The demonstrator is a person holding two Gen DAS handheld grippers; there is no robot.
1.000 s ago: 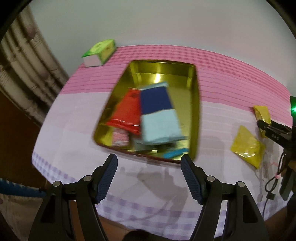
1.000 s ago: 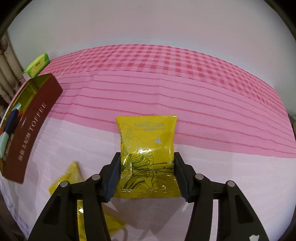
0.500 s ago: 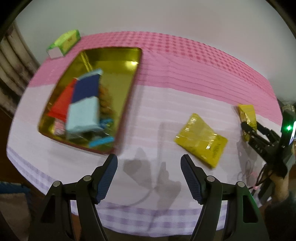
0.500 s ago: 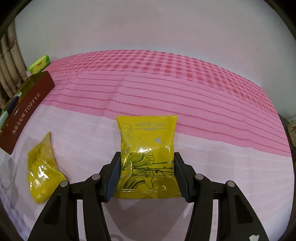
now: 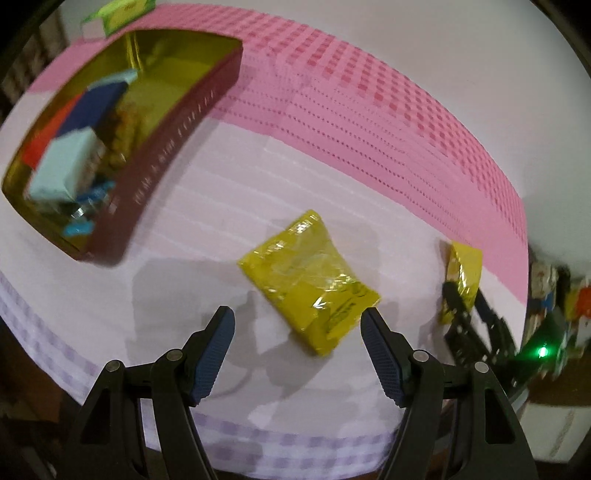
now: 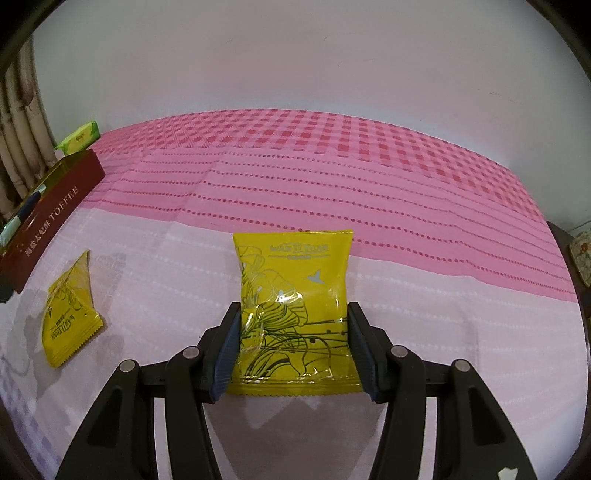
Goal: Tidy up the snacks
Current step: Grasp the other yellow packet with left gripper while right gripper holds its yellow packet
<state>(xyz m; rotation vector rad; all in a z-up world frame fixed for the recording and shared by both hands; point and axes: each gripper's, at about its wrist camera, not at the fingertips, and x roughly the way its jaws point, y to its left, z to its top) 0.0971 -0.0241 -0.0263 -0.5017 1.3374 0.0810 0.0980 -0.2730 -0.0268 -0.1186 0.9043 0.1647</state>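
My right gripper (image 6: 291,347) is shut on a yellow snack packet (image 6: 293,306) and holds it flat just above the tablecloth; the packet also shows at the right in the left wrist view (image 5: 463,273). My left gripper (image 5: 297,332) is open and empty, its fingertips on either side of the near end of a second yellow packet (image 5: 308,280) that lies on the cloth; this packet shows at the left in the right wrist view (image 6: 68,314). The gold toffee tin (image 5: 173,122) with several snacks inside stands at the far left.
A green box (image 5: 118,11) sits behind the tin, also seen in the right wrist view (image 6: 79,138). The tin's maroon side (image 6: 48,218) is at the left edge. The table's front edge (image 5: 258,446) is close below my left gripper. A wall stands behind the table.
My left gripper has swung right from over the tin and come down close to the loose yellow packet. My right gripper has stayed shut on its packet.
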